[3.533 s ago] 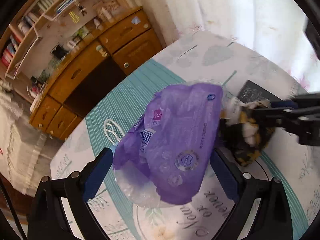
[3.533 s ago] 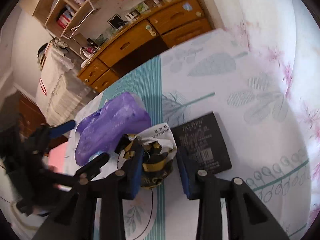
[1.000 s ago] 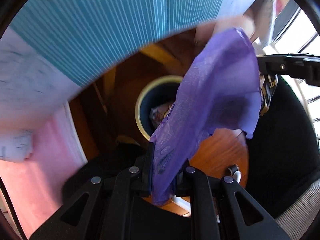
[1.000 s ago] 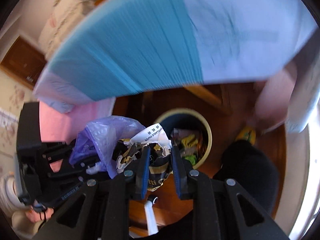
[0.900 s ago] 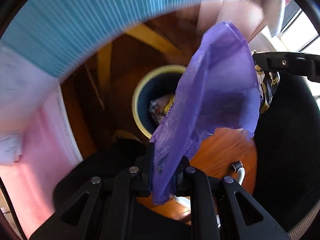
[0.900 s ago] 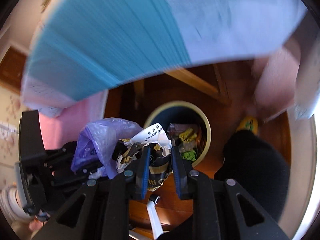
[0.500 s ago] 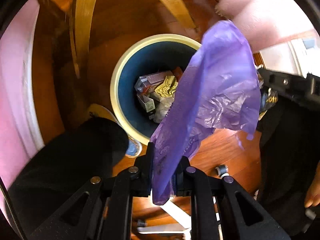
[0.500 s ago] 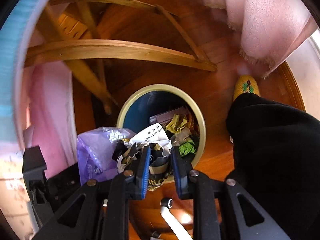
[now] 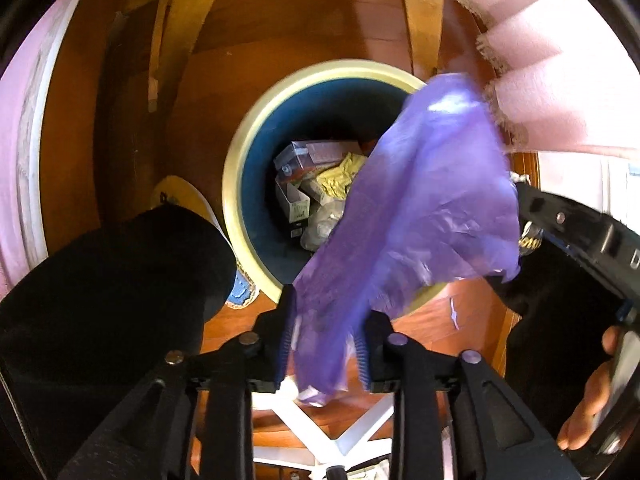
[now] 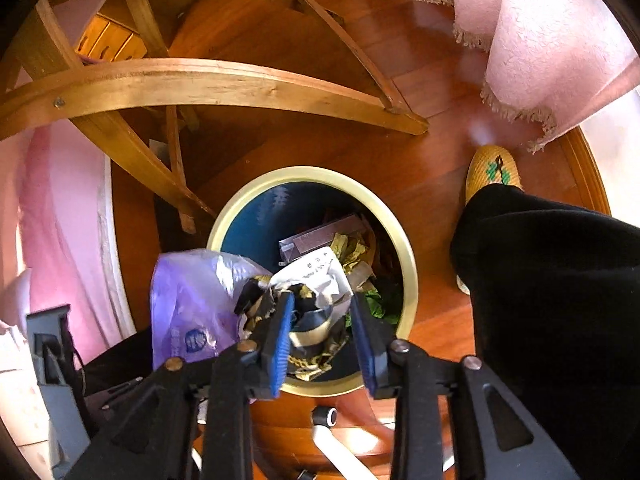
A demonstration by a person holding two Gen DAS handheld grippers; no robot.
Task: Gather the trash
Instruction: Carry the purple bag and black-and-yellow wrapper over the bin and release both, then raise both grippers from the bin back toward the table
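A round bin (image 9: 236,184) with a cream rim and blue inside stands on the wooden floor, with several pieces of trash in it; it also shows in the right wrist view (image 10: 408,256). My left gripper (image 9: 323,340) has its jaws parted around a purple plastic bag (image 9: 424,208) that hangs blurred over the bin's rim. My right gripper (image 10: 322,320) has its jaws parted around a crumpled black, yellow and white wrapper (image 10: 312,292) right above the bin. The purple bag also shows in the right wrist view (image 10: 188,300), beside the wrapper.
Curved wooden table legs (image 10: 200,84) stand behind the bin. A pink fringed tablecloth (image 10: 540,40) hangs at the right. The person's black trouser leg (image 10: 560,280) and yellow slipper (image 10: 494,168) are right of the bin. White chair-base spokes (image 9: 304,420) lie below.
Both grippers have opened over the bin. The purple bag and the wrapper are coming loose between the jaws. Both cameras have moved closer to the bin.
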